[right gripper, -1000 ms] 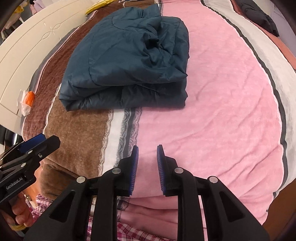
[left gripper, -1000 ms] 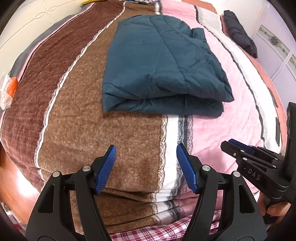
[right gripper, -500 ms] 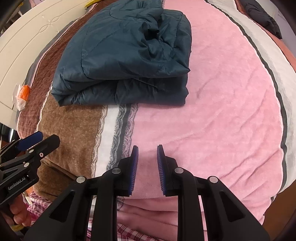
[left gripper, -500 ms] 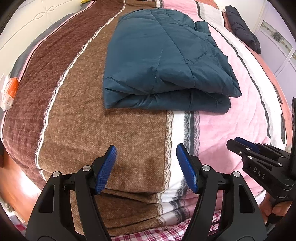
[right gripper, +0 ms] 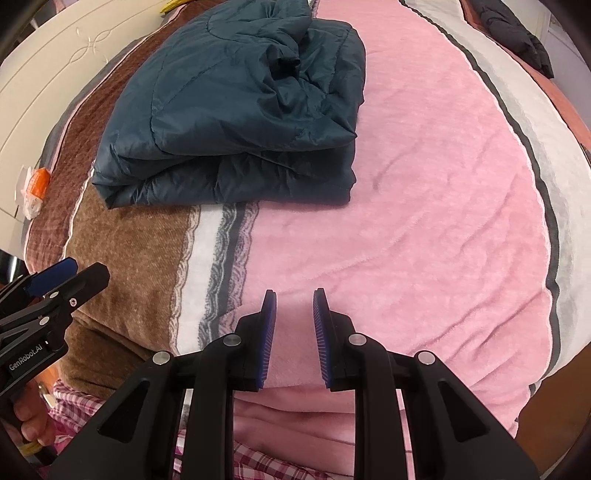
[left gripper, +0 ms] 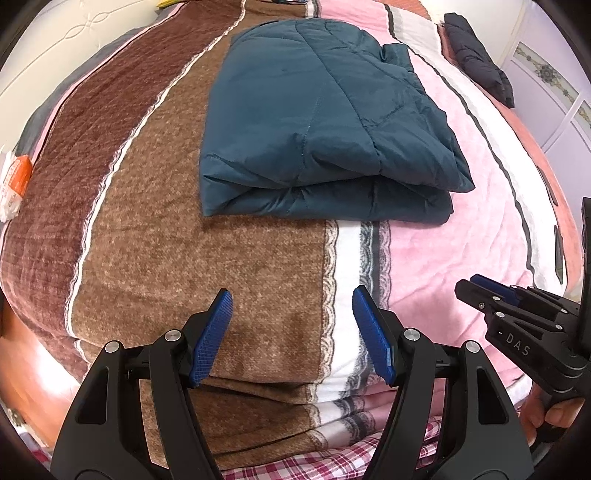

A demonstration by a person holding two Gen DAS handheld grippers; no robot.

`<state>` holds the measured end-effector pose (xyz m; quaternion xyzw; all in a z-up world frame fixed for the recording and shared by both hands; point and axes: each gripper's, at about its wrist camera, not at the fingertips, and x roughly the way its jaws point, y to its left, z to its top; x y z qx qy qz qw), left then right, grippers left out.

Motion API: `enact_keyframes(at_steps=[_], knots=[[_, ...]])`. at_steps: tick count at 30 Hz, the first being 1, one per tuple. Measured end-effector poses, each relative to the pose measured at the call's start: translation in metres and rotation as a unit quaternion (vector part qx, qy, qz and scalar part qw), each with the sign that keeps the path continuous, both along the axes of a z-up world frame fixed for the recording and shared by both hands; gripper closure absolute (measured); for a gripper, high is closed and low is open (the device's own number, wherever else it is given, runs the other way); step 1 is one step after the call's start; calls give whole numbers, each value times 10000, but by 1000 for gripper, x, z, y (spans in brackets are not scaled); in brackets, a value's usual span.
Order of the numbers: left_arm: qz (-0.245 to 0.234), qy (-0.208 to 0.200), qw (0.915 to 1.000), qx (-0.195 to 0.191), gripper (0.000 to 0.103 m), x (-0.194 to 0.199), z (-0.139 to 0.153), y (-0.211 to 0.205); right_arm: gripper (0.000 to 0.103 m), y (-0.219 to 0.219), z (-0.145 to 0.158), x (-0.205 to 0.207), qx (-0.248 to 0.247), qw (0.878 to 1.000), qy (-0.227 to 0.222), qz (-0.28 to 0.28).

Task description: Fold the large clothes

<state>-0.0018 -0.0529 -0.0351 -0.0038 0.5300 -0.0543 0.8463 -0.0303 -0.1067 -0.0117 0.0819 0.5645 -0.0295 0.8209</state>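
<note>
A teal quilted jacket [left gripper: 314, 122] lies folded into a thick rectangle on the striped blanket [left gripper: 184, 258], its folded edge toward me. My left gripper [left gripper: 291, 295] hovers short of it over the brown stripe, open wide with nothing between the blue pads. My right gripper [right gripper: 294, 295] hangs over the pink part of the blanket [right gripper: 424, 221], its pads a narrow gap apart and empty. The jacket [right gripper: 229, 110] shows loose crumpled layers on top in the right wrist view. Each view catches the other gripper at its side: the right gripper [left gripper: 476, 284] and the left gripper [right gripper: 66, 269].
A dark garment [left gripper: 476, 55] lies at the far right of the bed. An orange and white packet [left gripper: 16, 181] sits off the blanket's left edge by a white panel [left gripper: 74, 33]. A plaid sheet [left gripper: 332, 458] shows under the blanket's near edge.
The jacket has slid a little left in the right wrist view. Both grippers keep the same openings and places.
</note>
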Motion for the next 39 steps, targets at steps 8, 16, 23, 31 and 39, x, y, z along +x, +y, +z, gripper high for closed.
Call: enact_keyframes(at_steps=[8,16,23,31,39], knots=[[13,-8,10000,-4,36,-1,1,0,81,1,2,-1,-30,10000,-24,2],[10,-31,10000,-1,36,-4,2,-1,81,3,3,-2,-33,10000,-33,2],[12,-31,10000,-1,36,-4,2,0,81,3,4,-3,-31,10000,-49,3],[12,-28,10000,-1,36,-4,2,-1,81,4,4,-4,-29,10000,-63,9],[60,16,10000,-13,36,-6,1,2,81,4,3,-4,-22,10000,-55,15]])
